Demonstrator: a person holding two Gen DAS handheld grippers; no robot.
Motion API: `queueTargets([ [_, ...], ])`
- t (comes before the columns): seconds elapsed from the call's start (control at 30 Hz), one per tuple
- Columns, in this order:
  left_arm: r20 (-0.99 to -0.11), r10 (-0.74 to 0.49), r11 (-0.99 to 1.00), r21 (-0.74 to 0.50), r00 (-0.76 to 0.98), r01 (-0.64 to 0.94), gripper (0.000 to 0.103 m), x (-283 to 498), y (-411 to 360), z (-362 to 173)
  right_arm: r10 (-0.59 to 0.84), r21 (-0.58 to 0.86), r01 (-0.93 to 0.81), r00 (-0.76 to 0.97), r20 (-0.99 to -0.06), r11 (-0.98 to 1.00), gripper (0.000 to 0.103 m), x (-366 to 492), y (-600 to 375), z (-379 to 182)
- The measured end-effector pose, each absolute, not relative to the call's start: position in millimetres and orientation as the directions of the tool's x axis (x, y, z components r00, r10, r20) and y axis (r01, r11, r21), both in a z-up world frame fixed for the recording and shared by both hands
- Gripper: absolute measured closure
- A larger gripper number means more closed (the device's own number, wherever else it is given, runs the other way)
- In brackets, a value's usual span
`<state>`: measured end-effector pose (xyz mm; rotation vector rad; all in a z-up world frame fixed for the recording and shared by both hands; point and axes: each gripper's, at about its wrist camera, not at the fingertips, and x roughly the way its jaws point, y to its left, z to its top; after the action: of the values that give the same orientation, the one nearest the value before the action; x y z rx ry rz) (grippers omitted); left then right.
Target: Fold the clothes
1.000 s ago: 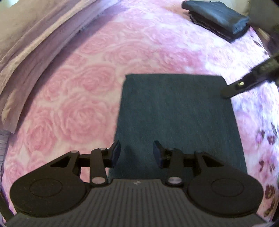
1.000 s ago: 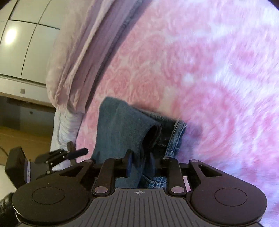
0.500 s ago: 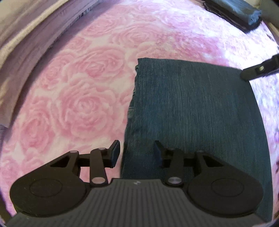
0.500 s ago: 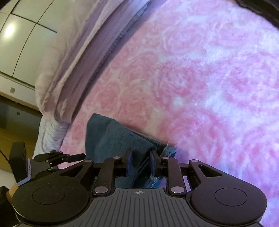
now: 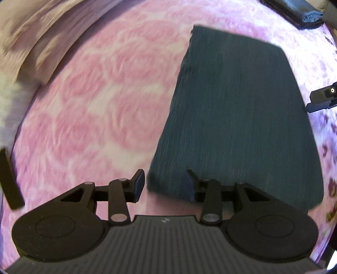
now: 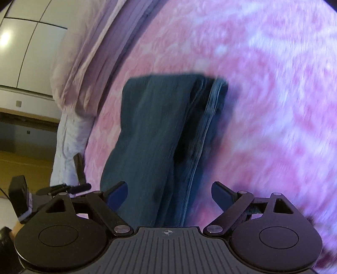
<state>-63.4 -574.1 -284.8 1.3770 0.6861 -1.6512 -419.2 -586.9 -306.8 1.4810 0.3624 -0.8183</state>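
Folded jeans (image 6: 155,134) flat on pink rose blanket (image 5: 101,101), just ahead of right gripper (image 6: 169,194). Jaws have just been opening, now wide apart; denim lies between, unpressed. Likely release after finished fold.

Left gripper (image 5: 164,183) part open, nothing clamped; jeans' near corner sits by its right pad.

Dark folded stack (image 5: 299,10) well beyond, far right; probable destination. Mauve bedding (image 6: 92,42) far left. Path clear.

Dark blue jeans (image 5: 238,118) lie folded into a flat rectangle, layered edges showing along one side.
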Motion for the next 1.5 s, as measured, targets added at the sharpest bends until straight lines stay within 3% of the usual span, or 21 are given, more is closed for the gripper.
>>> queueTargets([
  [0.2,-0.96,-0.274,-0.509,0.095,-0.056,0.855,0.065,-41,-542,-284,-0.177,0.748,0.652,0.727,-0.664,-0.128,0.014,-384,-540,-317],
  [0.4,-0.947,-0.301,-0.56,0.082,-0.11,0.825,0.065,-31,-521,-288,-0.207,0.766,0.593,0.74,-0.64,-0.25,0.014,-356,-478,-333],
  [0.7,-0.932,-0.323,-0.654,0.095,-0.164,0.75,0.064,-24,-481,-283,-0.568,0.853,0.314,0.643,-0.514,-0.416,0.014,-332,-420,-371],
  [0.8,-0.93,-0.325,-0.675,0.101,-0.172,0.731,0.064,-25,-469,-280,-0.621,0.849,0.246,0.592,-0.514,-0.468,0.014,-330,-420,-379],
  [0.87,-0.928,-0.324,-0.682,0.097,-0.181,0.725,0.064,-27,-463,-279,-0.636,0.837,0.207,0.567,-0.524,-0.506,0.06,-332,-421,-384],
  [0.9,-0.928,-0.324,-0.686,0.094,-0.187,0.722,0.064,-28,-461,-278,-0.621,0.826,0.198,0.573,-0.534,-0.528,0.07,-338,-422,-385],
  [1.0,-0.921,-0.323,-0.693,0.075,-0.216,0.717,0.064,-35,-455,-271,-0.562,0.814,0.3,0.604,-0.565,-0.497,0.075,-365,-433,-368],
  [1.23,-0.889,-0.317,-0.745,0.018,-0.33,0.667,0.064,-76,-451,-248,-0.486,0.698,0.627,0.516,-0.705,-0.347,0.076,-498,-479,-307],
  [1.37,-0.876,-0.322,-0.75,0.006,-0.358,0.661,0.063,-109,-474,-248,-0.452,0.622,0.731,0.471,-0.757,-0.28,0.074,-549,-519,-298],
  [1.4,-0.875,-0.328,-0.744,0.006,-0.357,0.668,0.063,-117,-483,-248,-0.441,0.611,0.748,0.471,-0.764,-0.258,0.072,-547,-524,-296],
  [1.5,-0.87,-0.348,-0.72,0.009,-0.35,0.694,0.061,-140,-522,-249,-0.465,0.603,0.771,0.465,-0.753,-0.206,0.043,-542,-515,-289],
])
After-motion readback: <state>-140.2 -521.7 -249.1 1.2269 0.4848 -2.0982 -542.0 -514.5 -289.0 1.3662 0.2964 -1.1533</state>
